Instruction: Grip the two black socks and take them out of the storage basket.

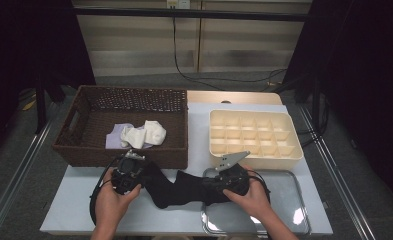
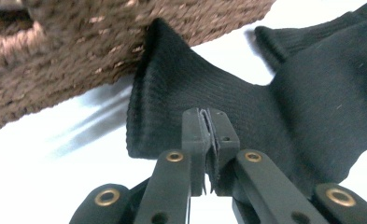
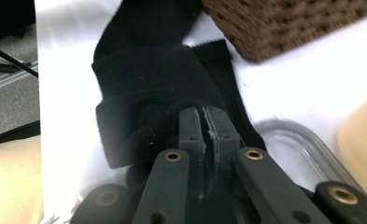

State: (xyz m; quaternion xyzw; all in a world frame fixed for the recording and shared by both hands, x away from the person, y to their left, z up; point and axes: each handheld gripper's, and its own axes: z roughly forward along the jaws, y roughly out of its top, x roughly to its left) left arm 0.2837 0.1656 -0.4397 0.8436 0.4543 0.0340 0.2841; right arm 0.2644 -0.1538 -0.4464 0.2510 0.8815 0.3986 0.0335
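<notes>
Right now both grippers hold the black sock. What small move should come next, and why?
Probably lift both ends a little and draw them apart, so the sock hangs straight. The left gripper is shut on one end beside the basket, and the right gripper is shut on the other end over the tray. Between them the sock sags in a bend on the table.

Left hand-held gripper [image 1: 127, 176], right hand-held gripper [image 1: 230, 181]: black bodies, brass-ringed screws, black cables; grey three-cornered plate on right.
</notes>
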